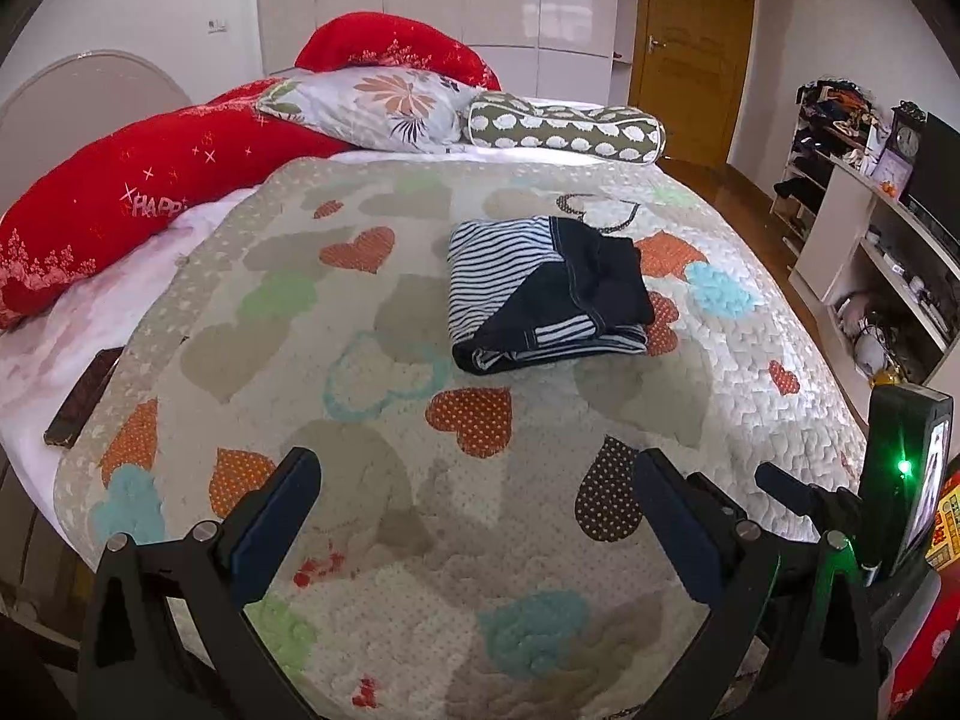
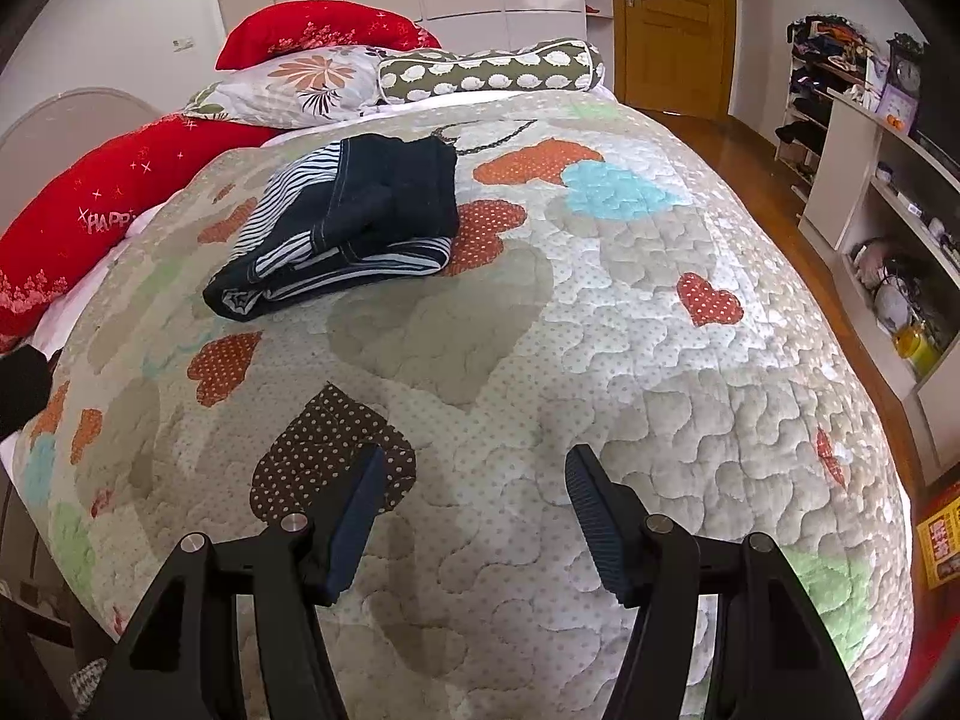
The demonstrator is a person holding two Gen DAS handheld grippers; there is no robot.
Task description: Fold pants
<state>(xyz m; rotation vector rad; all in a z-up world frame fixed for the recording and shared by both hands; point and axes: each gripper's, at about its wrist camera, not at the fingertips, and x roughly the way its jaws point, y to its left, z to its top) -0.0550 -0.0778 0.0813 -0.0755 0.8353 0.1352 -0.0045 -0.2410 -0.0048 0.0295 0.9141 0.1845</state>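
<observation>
Folded pants (image 1: 549, 291): dark navy outside, blue-and-white striped lining. Quilt (image 1: 384, 360): beige with orange, teal, green, brown dotted hearts. Red duvet (image 1: 138, 192), white stars. Floral pillow (image 1: 372, 105). Olive bolster (image 1: 564, 129), white spots. Door (image 1: 690, 54): amber wood.

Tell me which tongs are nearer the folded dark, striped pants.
Neither clearly. Left tongs sit below the pants, slightly left; right tongs below, off right. Both open.

Pants (image 1: 549, 291) lie on quilt (image 1: 420, 510), before pillows (image 1: 384, 105).
</observation>
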